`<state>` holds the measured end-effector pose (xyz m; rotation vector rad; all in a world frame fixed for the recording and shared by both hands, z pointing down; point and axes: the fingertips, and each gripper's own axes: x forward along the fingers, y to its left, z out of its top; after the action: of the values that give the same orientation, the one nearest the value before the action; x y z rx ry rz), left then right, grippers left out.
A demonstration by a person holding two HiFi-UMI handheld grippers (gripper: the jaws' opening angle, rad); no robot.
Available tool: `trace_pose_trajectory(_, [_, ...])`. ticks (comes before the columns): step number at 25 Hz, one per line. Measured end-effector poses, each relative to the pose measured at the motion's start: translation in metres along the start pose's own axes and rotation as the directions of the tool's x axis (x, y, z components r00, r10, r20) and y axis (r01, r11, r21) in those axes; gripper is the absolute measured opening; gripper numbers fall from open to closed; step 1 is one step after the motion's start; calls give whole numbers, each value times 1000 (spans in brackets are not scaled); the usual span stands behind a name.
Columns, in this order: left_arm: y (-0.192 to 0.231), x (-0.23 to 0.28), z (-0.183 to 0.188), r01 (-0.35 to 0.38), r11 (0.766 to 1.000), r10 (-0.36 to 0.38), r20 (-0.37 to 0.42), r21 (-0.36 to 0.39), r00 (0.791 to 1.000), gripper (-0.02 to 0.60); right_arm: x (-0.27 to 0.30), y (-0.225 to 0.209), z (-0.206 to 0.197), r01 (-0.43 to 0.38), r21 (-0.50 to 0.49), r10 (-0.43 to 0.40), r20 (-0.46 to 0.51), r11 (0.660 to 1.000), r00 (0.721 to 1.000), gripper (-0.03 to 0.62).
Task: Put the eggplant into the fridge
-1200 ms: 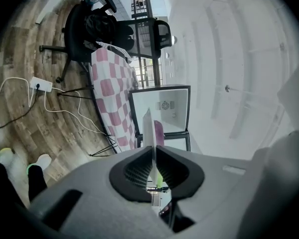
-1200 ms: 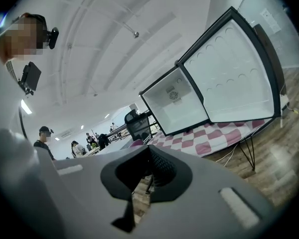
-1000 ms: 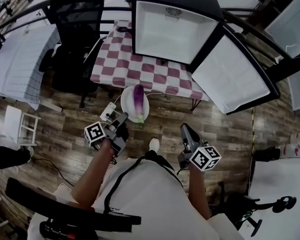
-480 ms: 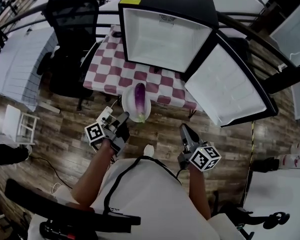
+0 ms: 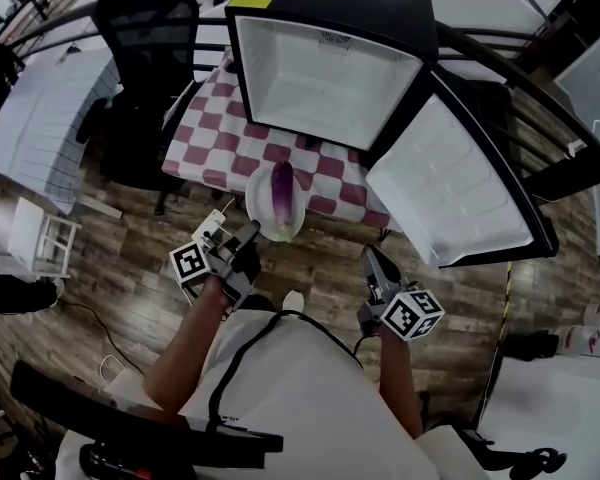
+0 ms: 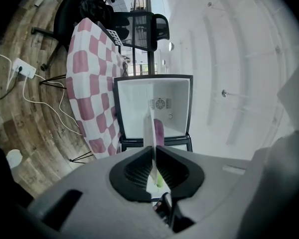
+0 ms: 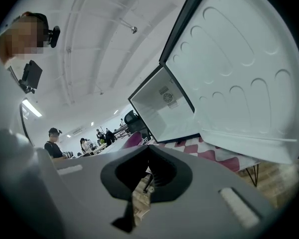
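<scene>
At far left a black office chair (image 5: 145, 38) stands against the table, whose red-and-white checked cloth (image 5: 225, 133) hangs towards the wooden floor (image 5: 120, 268). A white power strip (image 6: 21, 68) lies on that floor beside the table legs.

Your left gripper (image 5: 248, 231) is clamped on the near rim of a white plate (image 5: 260, 213). In the left gripper view the plate's thin edge runs side-on between the jaws, which are pressed against it. The eggplant (image 5: 281, 193), purple with its green stem end nearest the gripper, lies lengthwise on the plate. You hold the plate in the air at the table's front edge, short of the fridge.

The fridge (image 5: 325, 78), a black box with a white interior, sits on the checked cloth with its opening facing you, directly beyond the plate. Its door (image 5: 450, 183) is swung wide to the right, white inner face up.

Your right gripper (image 5: 372, 260) hangs over the floor near the lower edge of that door, well apart from the plate. In the right gripper view its jaws are together with nothing between them. That view also catches the eggplant's purple tip to the left of the jaws, and several people (image 7: 54, 142) stand far back in the room.
</scene>
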<state>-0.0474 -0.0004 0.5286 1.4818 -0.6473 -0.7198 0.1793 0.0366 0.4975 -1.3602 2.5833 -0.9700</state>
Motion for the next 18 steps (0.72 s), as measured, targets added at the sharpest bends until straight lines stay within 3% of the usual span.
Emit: trace_pose_trajectory(18, [2, 33, 7, 1, 1000, -1, 22, 0, 1000, 28, 24, -23, 12, -44, -4, 44, -48, 999, 998, 6])
